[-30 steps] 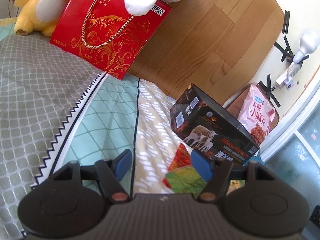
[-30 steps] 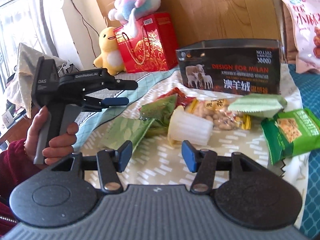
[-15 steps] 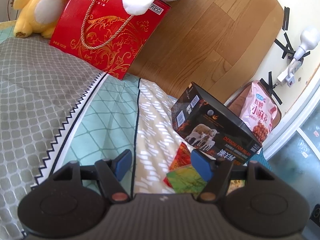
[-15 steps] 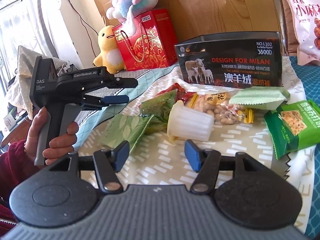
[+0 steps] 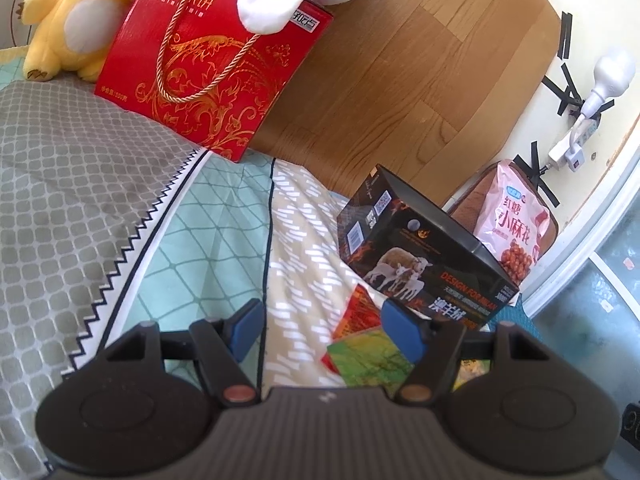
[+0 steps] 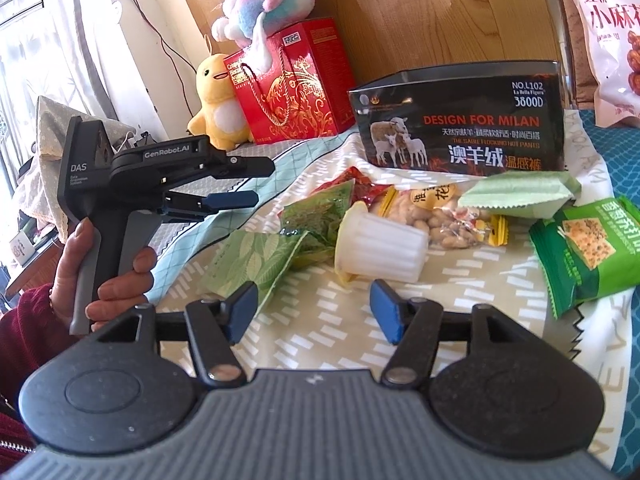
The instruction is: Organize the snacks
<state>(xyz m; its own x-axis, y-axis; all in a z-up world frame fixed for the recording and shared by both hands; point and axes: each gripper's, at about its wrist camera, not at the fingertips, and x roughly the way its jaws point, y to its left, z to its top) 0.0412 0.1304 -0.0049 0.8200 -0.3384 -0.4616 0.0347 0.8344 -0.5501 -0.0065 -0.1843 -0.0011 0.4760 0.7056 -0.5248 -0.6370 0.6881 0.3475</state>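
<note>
Snacks [image 6: 400,220] lie heaped on the bedspread [image 6: 320,320] before the black box [image 6: 460,120]: light, crinkly, slippery packets and a stiffer ribbed cup [image 6: 380,248], likely best pinched across its sides. Right gripper [image 6: 314,312] has just been opening, nothing between; left gripper [image 5: 320,328] stands part-open, empty.

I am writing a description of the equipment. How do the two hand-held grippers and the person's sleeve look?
Each hand-held gripper has a dark grey ribbed body, black linkages and blue finger pads. The left hand-held gripper is black, with a grey pistol handle and white "GenRobot.AI" and "DAS" lettering. The sleeve is dark red.
</note>
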